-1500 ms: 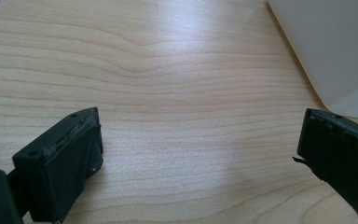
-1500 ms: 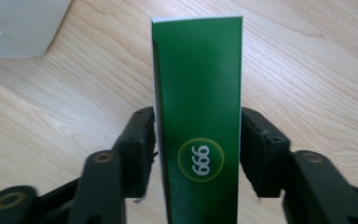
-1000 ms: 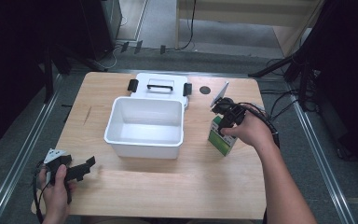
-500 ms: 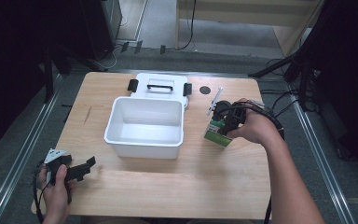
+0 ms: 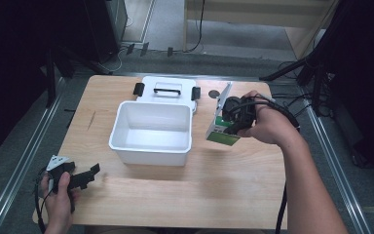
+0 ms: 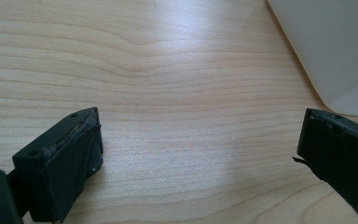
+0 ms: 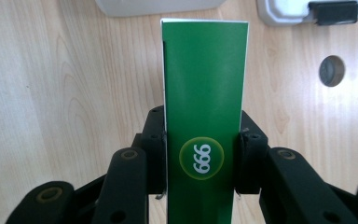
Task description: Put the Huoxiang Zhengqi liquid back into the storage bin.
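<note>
— What sits at the left?
— The left gripper [image 5: 85,178] rests low on the table [image 5: 175,195], jaws spread with nothing between them.
— And the middle?
— A white bin [image 5: 152,131], its lid [image 5: 167,90] just behind.
— The right?
— The right gripper [image 5: 233,119] clamps a green box [image 7: 205,126], lifted beside the bin.

A lab-like recording space: wooden table [image 5: 175,195] between metal rails [image 5: 17,165], floor cables [image 5: 292,102].
</note>
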A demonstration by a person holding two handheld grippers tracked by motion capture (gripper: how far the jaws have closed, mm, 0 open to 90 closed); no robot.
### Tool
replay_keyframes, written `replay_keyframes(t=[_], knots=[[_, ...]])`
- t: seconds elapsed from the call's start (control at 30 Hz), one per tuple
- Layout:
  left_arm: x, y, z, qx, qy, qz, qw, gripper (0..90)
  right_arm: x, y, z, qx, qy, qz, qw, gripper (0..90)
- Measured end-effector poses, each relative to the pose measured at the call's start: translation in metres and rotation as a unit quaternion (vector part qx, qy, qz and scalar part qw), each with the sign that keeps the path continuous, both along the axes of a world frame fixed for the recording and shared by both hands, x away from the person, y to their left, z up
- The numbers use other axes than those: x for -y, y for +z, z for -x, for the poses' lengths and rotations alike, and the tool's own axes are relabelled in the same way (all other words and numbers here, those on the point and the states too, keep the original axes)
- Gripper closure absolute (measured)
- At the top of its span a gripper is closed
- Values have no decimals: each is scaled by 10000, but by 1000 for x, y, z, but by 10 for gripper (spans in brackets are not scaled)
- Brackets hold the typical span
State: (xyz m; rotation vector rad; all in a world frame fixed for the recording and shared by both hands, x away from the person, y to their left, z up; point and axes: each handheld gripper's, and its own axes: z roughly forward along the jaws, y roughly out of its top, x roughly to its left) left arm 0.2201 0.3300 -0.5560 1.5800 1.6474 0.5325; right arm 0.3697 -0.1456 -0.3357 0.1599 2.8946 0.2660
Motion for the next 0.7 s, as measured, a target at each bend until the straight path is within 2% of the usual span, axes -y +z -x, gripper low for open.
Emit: replay_keyframes(t=[0.23, 0.4, 0.7], knots=[[0, 0, 0, -2, -14, -2, 10000, 10, -5, 25, 3, 48, 10, 97, 9999, 645], [0, 0, 0, -11, -21, -19, 10000, 10, -13, 42, 6, 101, 159, 79, 9998, 645], [0, 0, 0, -8, -15, -4, 10000, 10, -37, 59, 8, 73, 379, 96, 9992, 645]])
